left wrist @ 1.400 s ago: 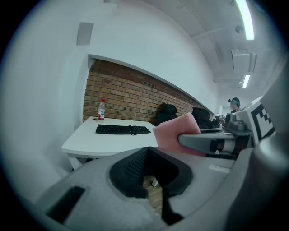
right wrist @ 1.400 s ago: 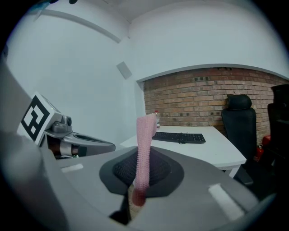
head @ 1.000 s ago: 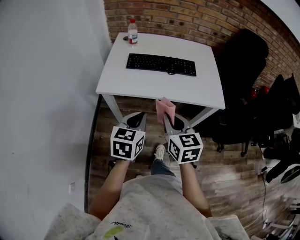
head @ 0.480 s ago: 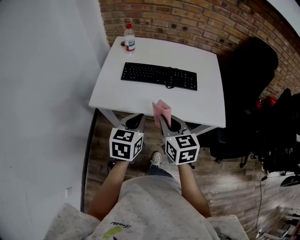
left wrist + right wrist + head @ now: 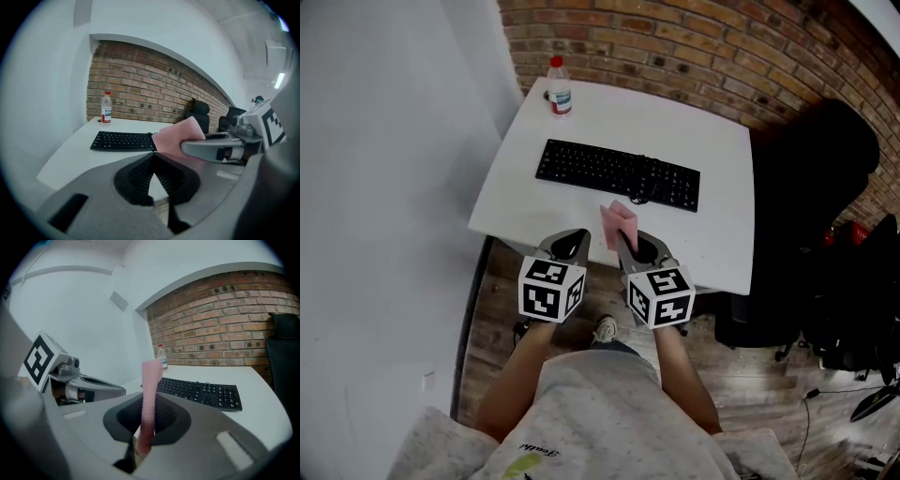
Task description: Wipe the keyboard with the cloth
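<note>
Clenched jaws on your right gripper (image 5: 626, 242) pinch the pink cloth (image 5: 619, 223) upright at mid-frame, your left gripper's (image 5: 572, 242) are closed empty, and, judging you're mid-approach, next carry it forward onto the black keyboard (image 5: 617, 174) just above.

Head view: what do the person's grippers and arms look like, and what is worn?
The left gripper and right gripper match: grey moulded bodies tapering to dark ribbed jaws, each carrying a white cube printed with black square markers. No cables show. The person wears a light grey speckled top with a small yellow-green print, and the forearms are unsleeved.
</note>
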`<action>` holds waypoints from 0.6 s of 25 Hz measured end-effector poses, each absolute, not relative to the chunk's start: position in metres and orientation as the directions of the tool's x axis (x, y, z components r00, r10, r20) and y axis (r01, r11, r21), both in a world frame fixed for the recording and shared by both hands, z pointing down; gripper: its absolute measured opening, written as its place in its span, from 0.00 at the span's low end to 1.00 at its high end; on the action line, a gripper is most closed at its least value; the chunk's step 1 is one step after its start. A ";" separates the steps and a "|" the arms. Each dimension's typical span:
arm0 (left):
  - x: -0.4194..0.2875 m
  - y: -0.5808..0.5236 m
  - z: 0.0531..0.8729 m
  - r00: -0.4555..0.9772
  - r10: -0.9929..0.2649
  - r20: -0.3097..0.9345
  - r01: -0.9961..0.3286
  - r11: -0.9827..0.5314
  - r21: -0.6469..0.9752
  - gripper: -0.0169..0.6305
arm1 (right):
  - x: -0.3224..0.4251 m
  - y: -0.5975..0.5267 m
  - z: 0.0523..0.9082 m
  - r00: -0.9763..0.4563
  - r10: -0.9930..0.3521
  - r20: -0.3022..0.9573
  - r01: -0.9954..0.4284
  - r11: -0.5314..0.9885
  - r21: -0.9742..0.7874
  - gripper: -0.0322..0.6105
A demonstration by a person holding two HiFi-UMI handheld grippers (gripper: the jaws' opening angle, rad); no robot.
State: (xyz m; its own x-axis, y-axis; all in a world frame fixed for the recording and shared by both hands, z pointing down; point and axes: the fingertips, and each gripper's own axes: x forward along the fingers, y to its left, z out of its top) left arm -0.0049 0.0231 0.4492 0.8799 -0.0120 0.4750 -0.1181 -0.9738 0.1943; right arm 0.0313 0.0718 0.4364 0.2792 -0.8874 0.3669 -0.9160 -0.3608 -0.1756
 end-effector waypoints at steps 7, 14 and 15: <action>0.013 -0.005 0.458 0.867 -0.078 0.492 -0.203 -0.957 0.206 0.02 | 0.052 0.042 0.446 0.195 -0.904 0.381 -0.943 -0.279 -0.180 0.09; 0.013 -0.035 0.461 0.851 -0.134 0.508 -0.264 -0.945 0.193 0.02 | 0.053 0.005 0.452 0.116 -0.914 0.388 -0.961 -0.202 -0.188 0.09; 0.012 -0.041 0.461 0.849 -0.141 0.509 -0.272 -0.943 0.192 0.02 | 0.052 -0.001 0.453 0.106 -0.915 0.390 -0.963 -0.193 -0.189 0.09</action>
State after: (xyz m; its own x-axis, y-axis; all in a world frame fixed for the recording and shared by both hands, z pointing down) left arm 0.0120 -0.0408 0.4613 0.8491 -0.1409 0.5090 -0.2718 -0.9430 0.1923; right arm 0.0518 -0.0006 0.4529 0.1064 -0.9146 0.3901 -0.9629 -0.1927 -0.1891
